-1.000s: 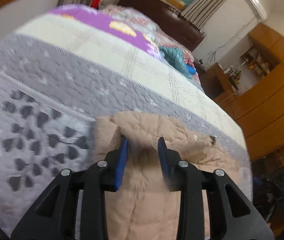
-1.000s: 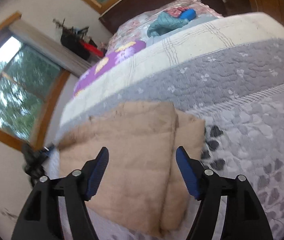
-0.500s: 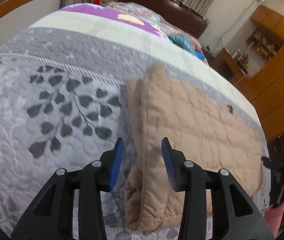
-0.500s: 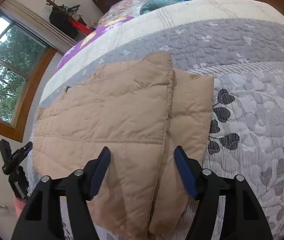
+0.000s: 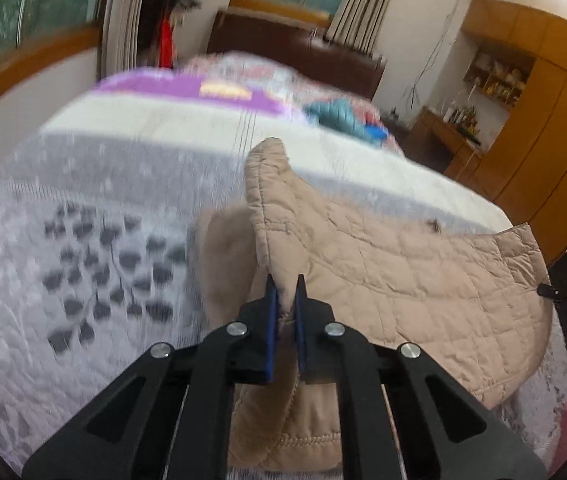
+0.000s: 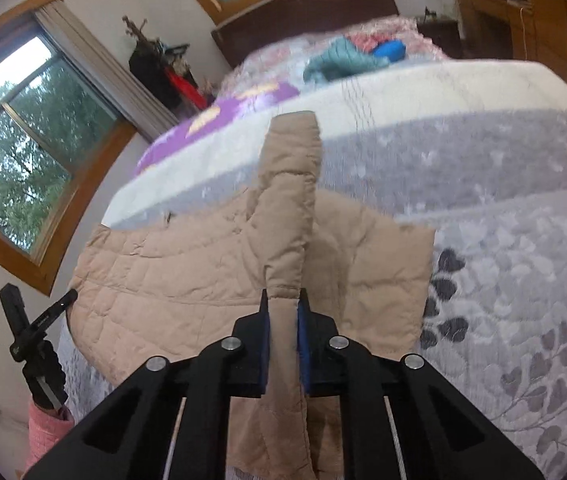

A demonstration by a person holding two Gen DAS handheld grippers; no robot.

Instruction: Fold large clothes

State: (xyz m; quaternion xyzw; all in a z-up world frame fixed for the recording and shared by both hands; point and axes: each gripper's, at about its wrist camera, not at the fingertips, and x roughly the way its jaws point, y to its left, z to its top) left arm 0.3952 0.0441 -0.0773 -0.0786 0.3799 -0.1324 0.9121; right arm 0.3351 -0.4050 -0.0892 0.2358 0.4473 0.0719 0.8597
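Left wrist: left gripper (image 5: 284, 292) just clamped beige quilted jacket (image 5: 403, 280) edge at 6 o'clock; right gripper (image 6: 282, 300) likewise clamped. Thin pinch, puffy fabric may slip.

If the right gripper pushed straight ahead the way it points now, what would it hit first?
The right gripper is shut on the tan quilted jacket, so it would press further into the raised fold, then probably the grey bedspread beyond; depth is unclear.

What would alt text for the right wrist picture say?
The right tool is shut on a raised fold of a tan quilted jacket lying on a grey leaf-patterned bedspread. Behind are a window and a dark headboard.
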